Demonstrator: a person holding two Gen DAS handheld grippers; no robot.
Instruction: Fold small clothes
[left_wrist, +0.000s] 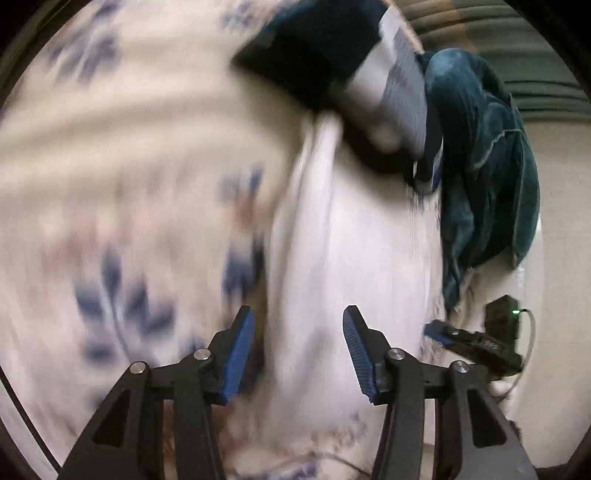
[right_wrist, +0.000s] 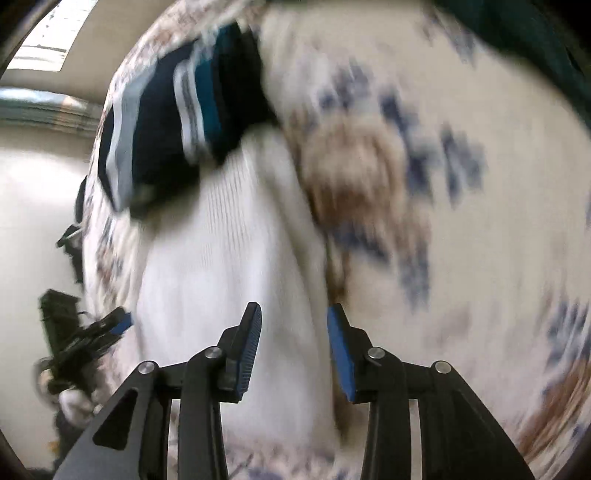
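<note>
A white ribbed garment (left_wrist: 354, 236) is lying stretched lengthwise on a floral bed sheet (left_wrist: 110, 155), running from just ahead of both tools toward the far end, where a navy striped piece of clothing (right_wrist: 177, 122) is sitting touching its far edge. The left hand-held gripper (left_wrist: 298, 354) is hovering over the near end with its jaws parted and nothing between them; the right hand-held gripper (right_wrist: 294, 347) is likewise standing open and empty above the same cloth. A teal velvet garment (left_wrist: 484, 166) is heaped at the far right. Both views are blurring heavily, so a hasty pinch is likely to be catching the sheet along with the garment, or only one layer, and leaving the fold crooked.
</note>
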